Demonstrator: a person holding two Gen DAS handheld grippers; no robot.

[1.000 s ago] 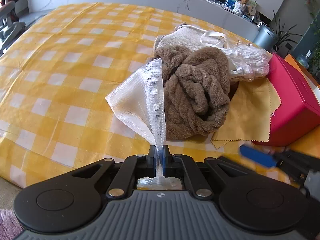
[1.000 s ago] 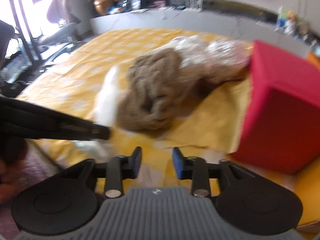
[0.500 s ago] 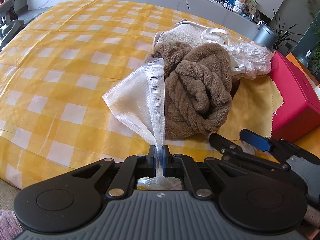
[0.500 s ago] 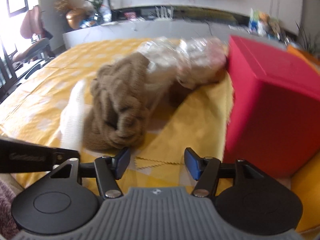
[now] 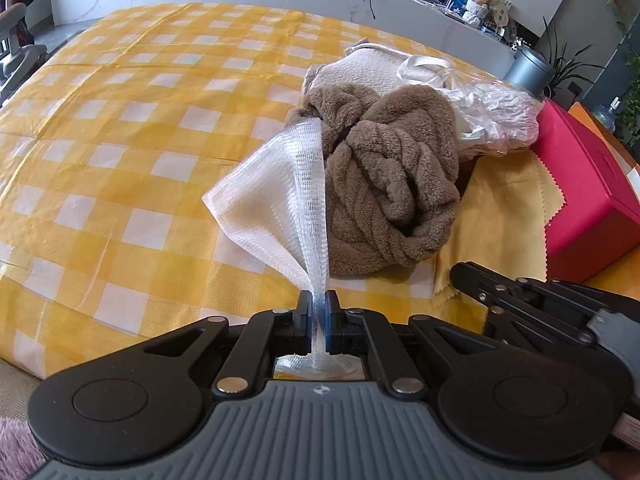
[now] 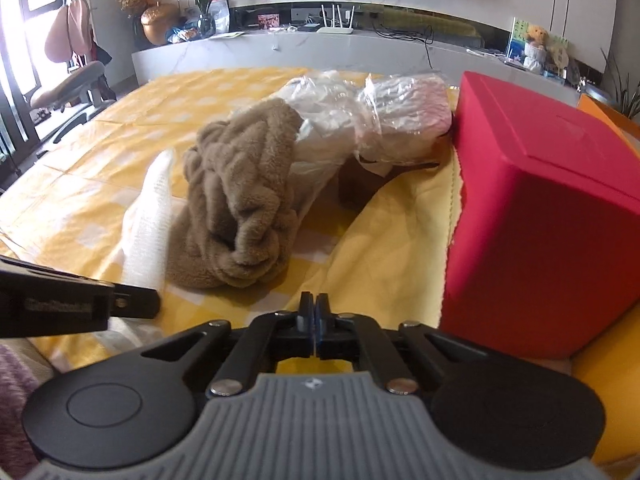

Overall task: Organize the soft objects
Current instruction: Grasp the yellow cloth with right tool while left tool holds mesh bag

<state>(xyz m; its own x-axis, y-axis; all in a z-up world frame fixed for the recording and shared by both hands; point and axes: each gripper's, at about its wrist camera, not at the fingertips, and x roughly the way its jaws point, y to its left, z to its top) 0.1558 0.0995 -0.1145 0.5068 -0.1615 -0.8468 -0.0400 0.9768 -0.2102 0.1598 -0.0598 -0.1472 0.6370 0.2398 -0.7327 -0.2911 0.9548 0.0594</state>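
Jaws on my right gripper (image 6: 312, 326) have snapped together since half a second ago, when they stood wide apart over the yellow cloth (image 6: 384, 240); now the blue pads meet with nothing visible between them, so I read that closure as empty, not a catch. My left gripper (image 5: 318, 322) has not changed: it is clenched on a corner of the white mesh cloth (image 5: 276, 196), which fans out from the pads and lies against the near-left flank of the brown fleece bundle (image 5: 384, 184). Taking that bundle as my landmark on the checked tablecloth (image 5: 120, 152), the yellow cloth spreads out from under its right side, the red box (image 5: 588, 196) stands beyond that cloth further right, and a crinkled clear plastic bag (image 5: 496, 116) rests against the bundle's far right, touching the box in the right wrist view. For the tidying, I judge the mesh cloth secured at one corner only. If the right gripper was meant to take the yellow cloth's zigzag edge or the mesh's other corner, it would need reopening and another approach.
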